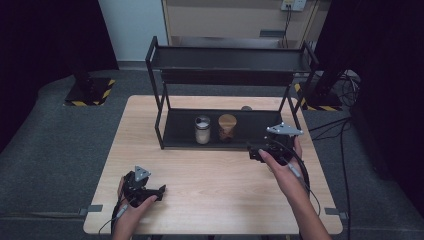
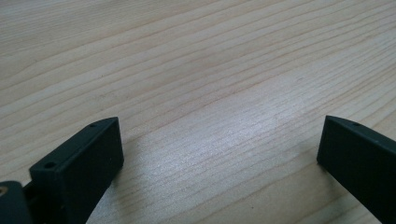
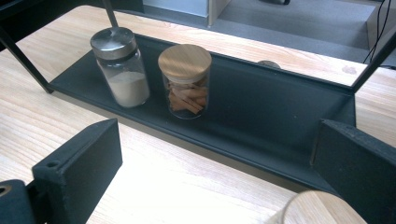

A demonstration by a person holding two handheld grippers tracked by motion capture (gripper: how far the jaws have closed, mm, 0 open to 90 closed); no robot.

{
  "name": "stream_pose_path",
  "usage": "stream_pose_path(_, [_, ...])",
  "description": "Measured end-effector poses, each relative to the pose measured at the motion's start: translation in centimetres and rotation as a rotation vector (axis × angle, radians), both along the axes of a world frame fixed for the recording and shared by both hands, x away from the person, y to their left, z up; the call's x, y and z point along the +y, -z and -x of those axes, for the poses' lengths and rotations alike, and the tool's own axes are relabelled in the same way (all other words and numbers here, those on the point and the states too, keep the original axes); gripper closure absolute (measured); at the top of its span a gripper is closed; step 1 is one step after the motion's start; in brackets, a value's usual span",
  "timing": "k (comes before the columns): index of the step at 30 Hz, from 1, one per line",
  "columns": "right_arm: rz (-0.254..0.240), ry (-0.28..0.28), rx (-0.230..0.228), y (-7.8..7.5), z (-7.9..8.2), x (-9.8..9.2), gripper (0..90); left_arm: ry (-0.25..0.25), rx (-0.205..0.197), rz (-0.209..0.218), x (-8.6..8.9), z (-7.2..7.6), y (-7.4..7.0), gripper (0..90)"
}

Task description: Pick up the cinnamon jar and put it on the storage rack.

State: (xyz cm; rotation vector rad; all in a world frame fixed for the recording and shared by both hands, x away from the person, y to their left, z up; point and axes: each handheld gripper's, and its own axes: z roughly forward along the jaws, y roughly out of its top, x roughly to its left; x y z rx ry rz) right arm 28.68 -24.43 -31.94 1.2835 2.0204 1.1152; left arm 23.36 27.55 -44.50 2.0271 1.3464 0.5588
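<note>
Wooden surface point(image 1: 210, 170) carried a black rack point(image 1: 230, 95); cinnamon jar point(image 3: 185, 80) w/ wood lid sat on its low shelf, just left & far of the right gripper point(image 3: 224, 163), jaws wide, empty, clearly nearer. Left gripper point(image 2: 219, 158) gaped empty, near-left

Your high view looks forward and down on the whole table point(image 1: 215, 185), rack point(image 1: 230, 75) beyond. Your right gripper view faces the rack's point(image 3: 280, 116) lower shelf from near. Your left gripper view sits close over bare table point(image 2: 196, 70).
</note>
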Motion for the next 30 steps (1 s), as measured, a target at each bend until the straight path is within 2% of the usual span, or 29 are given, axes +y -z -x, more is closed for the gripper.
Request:
stream_pose_path(19, [-0.003,0.034,-0.004,0.3,1.6,-2.5,2.0,0.000,0.000,0.000,0.0,0.0,0.0,0.0])
stream_pose_path(30, [-0.012,0.065,0.007,1.0,2.5,-4.3,2.1,0.000,0.000,0.000,0.0,0.0,0.0,0.0])
